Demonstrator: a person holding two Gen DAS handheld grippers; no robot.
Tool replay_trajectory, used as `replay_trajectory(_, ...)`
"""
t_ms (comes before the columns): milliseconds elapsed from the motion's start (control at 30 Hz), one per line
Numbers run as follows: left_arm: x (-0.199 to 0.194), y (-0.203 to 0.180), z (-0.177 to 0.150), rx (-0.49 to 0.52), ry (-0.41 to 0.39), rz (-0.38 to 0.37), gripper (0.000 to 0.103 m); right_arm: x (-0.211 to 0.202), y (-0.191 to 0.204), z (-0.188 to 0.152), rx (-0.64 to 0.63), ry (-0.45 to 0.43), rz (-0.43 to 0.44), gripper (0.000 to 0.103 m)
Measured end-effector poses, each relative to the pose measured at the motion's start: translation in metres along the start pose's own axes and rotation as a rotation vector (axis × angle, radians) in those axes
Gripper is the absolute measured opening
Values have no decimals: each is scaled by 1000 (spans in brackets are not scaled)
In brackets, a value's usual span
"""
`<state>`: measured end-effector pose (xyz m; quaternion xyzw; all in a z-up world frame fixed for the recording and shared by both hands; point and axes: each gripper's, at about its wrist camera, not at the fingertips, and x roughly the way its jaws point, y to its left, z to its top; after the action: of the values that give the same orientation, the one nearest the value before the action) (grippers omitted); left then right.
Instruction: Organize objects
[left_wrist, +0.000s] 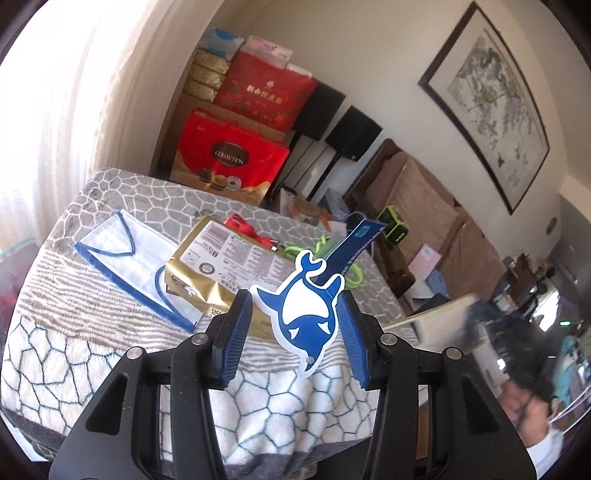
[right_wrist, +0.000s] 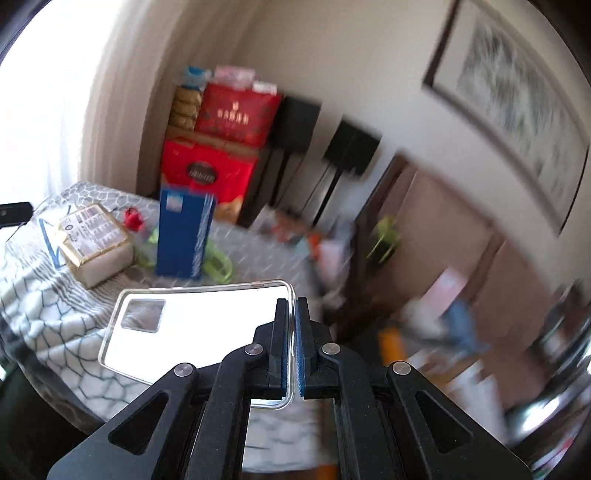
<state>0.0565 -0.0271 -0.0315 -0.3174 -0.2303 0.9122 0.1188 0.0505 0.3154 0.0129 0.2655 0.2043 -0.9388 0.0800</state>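
Note:
My left gripper (left_wrist: 294, 299) holds a blue-and-white whale-shaped tag (left_wrist: 306, 314) above the blanket-covered table (left_wrist: 55, 350). The tag's flippers rest against both blue pads. Behind it a blue box (left_wrist: 360, 240) stands upright among a green cable (left_wrist: 325, 247). A blue-edged face mask (left_wrist: 122, 254), a gold packet (left_wrist: 229, 266) and a red item (left_wrist: 240, 223) lie further back. My right gripper (right_wrist: 293, 306) is shut on the edge of a clear phone case (right_wrist: 192, 325), held over the table's near side. The right wrist view also has the blue box (right_wrist: 184, 236) and the gold packet (right_wrist: 96, 240).
Red gift boxes (left_wrist: 236, 151) and black speakers (left_wrist: 351, 133) stand behind the table against the wall. A brown sofa (left_wrist: 424, 206) with a framed painting (left_wrist: 491, 107) above it runs along the right. A person (left_wrist: 532, 402) is low at the right. The right wrist view is motion-blurred.

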Motion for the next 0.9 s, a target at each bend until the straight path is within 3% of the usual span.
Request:
replay_trajectory(167,15,-4,-1,17,20,25,44,61,-6,-41,162,174,88,2)
replay_trajectory(300,30,-10,-2,28,39,35,44,89,-2,-65,173,299,149,9)
replay_trajectory(367,38,-14,-4,37,53,38,44,88,-2,-67,135,284,169,35)
replay_trajectory(400,43,-17,-5,45,61,41,44,89,-1,-65,120,291,185,68)
replay_trajectory(433,46,-19,-6,53,67,43,44,88,-1,-63,93,307,232,86)
replay_trajectory(500,49,-22,-8,63,74,43,44,86,4,-55,14,321,332,87)
replay_trajectory(600,52,-26,-8,66,77,44,44,79,27,-38,-257,351,449,92)
replay_trajectory(667,54,-27,-9,64,79,46,44,76,45,-30,-428,366,480,93)
replay_trajectory(767,55,-29,-11,66,78,52,44,79,81,-13,-684,424,593,103)
replay_trajectory(900,49,-34,-12,92,63,78,44,112,116,-13,-835,563,693,102)
